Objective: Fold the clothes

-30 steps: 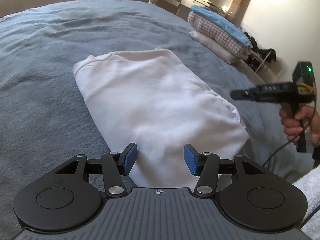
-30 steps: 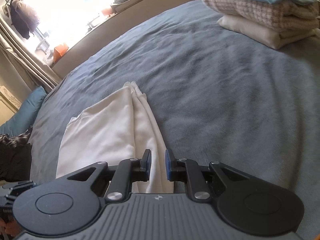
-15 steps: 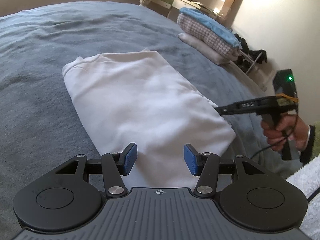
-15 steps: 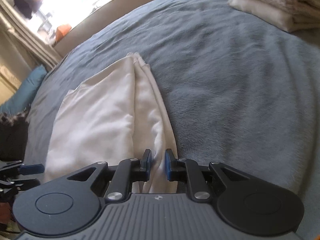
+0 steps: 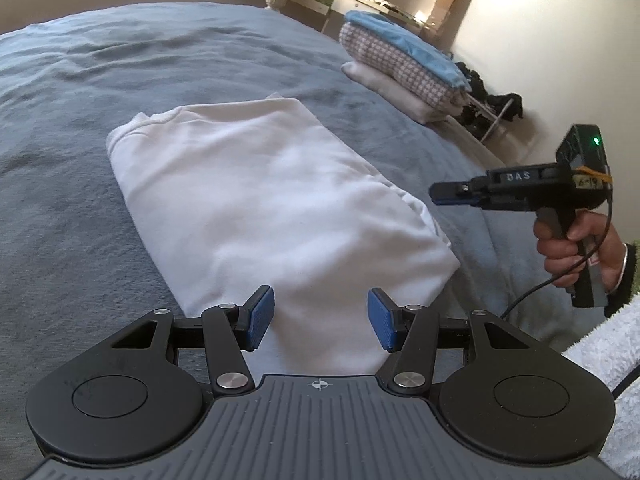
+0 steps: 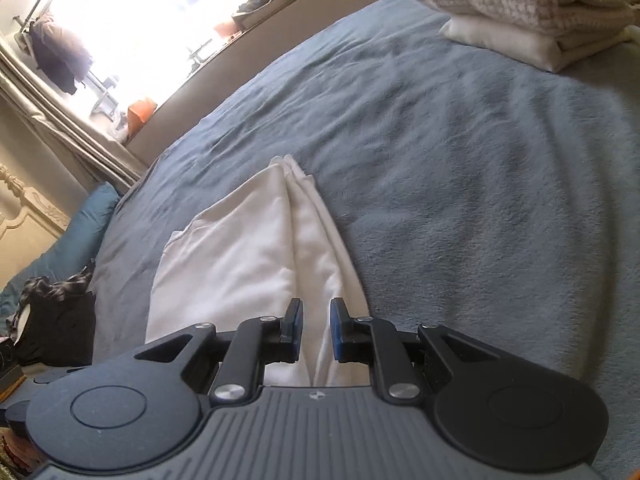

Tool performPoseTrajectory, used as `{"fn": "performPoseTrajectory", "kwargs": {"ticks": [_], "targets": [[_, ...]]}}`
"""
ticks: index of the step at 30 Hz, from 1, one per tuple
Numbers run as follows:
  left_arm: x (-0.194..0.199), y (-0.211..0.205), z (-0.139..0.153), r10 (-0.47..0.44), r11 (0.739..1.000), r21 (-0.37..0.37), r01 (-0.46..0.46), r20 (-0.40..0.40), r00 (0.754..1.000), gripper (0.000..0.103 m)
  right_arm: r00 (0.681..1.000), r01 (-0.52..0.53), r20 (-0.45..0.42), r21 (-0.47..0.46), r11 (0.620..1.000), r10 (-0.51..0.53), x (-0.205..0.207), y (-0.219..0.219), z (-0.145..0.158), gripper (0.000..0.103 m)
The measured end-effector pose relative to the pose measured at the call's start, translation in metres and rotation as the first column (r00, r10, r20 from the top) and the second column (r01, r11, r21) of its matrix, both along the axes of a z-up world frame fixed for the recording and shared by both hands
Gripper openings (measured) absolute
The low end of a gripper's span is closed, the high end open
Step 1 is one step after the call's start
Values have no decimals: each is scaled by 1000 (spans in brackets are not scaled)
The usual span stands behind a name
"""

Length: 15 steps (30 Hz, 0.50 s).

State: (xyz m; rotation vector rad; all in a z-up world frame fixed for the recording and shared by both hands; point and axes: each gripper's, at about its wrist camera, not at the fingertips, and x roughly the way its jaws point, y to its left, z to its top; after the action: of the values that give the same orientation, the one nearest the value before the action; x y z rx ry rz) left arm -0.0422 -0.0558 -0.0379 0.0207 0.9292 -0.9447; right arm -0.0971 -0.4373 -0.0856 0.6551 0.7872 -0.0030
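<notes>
A white garment [image 5: 256,208] lies folded into a long rectangle on the blue-grey bedspread [image 5: 100,80]. My left gripper [image 5: 320,318] hovers open over its near short end, blue pads wide apart with nothing between them. In the left wrist view my right gripper [image 5: 452,194], held by a hand [image 5: 576,240], hangs in the air just off the garment's right long edge, touching no fabric. In the right wrist view the right gripper [image 6: 316,328] shows a narrow gap between its pads, above the layered edge of the garment [image 6: 256,248], and grips nothing.
A stack of folded clothes [image 5: 400,64] [image 6: 520,12] sits at the bed's far corner. A teal pillow [image 6: 80,232] and dark clothing [image 6: 52,312] lie to the left by a bright window [image 6: 160,12]. A fluffy white sleeve [image 5: 608,344] is at the lower right.
Half a second ago the right gripper's tip was down at the garment's right edge; it has since lifted up and away to the right. The garment lies as before.
</notes>
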Motion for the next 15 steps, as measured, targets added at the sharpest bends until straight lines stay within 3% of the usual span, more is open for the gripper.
{"fn": "performPoseTrajectory", "kwargs": {"ticks": [6,11,15], "targets": [[-6,3,1,-15,1000,-26,15,-4,1000,51,999,-33,-30,23,999,33,22,12,-11,17],[-16,1,1,-115,988,-113,109,-44,992,51,998,22,-60,125,992,-14,27,-1,-16,17],[-24,-10,-16,-158,984,-92,150,-94,983,51,997,6,-79,167,986,8,24,-1,-18,25]]}}
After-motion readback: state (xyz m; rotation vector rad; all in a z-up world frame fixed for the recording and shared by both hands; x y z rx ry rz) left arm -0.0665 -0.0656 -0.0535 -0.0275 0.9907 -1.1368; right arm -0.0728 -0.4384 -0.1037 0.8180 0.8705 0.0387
